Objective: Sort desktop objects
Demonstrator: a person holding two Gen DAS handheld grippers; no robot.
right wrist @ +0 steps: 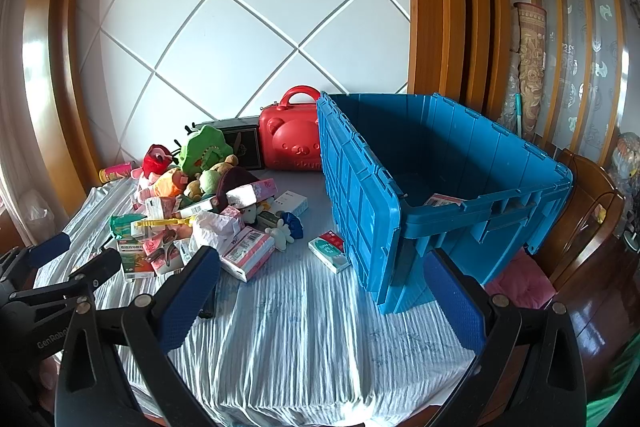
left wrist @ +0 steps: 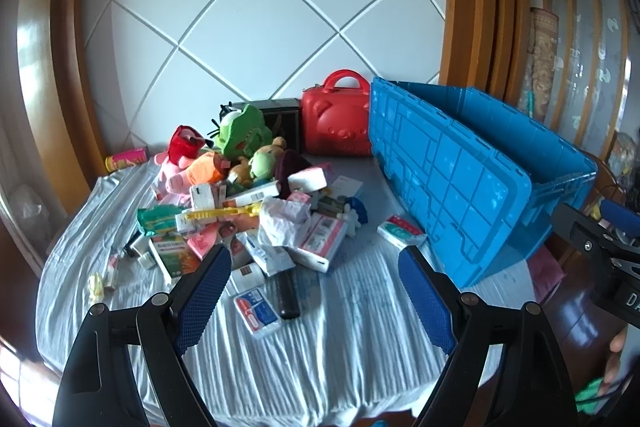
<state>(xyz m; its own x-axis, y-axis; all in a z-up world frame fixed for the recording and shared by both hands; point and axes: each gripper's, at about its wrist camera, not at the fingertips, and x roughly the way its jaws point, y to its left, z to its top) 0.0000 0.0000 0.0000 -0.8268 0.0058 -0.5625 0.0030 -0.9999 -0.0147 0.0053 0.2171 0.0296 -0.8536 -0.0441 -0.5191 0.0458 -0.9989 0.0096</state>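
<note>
A: Starting at the far left of the bench, we see a pink-and-yellow can lying on its side by the wall, on the wrinkled pale cloth.

B: Next to it we have the heap: a red plush, a green plush and a small tan teddy at the back, medicine boxes tumbled in front, and a yellow plastic strip lying across them.

A: Nearest us, just ahead of the heap, a red-and-blue box lies touching a black remote-like bar; we can't quite tell what that bar is.

B: Our left hand-held gripper hangs above that spot, blue pads spread wide, gripping nothing.

A: Further right, a green-and-white packet lies alone, just beside the crate's hanging lid flap.

B: Behind, against the wall, a red bear-face case stands upright beside a dark box.

A: Then the big blue crate, open-topped, with one red-and-white box inside near the front wall.

B: Our right hand-held gripper is likewise spread apart and empty, one pad toward the heap, the other in front of the crate's corner.
</note>
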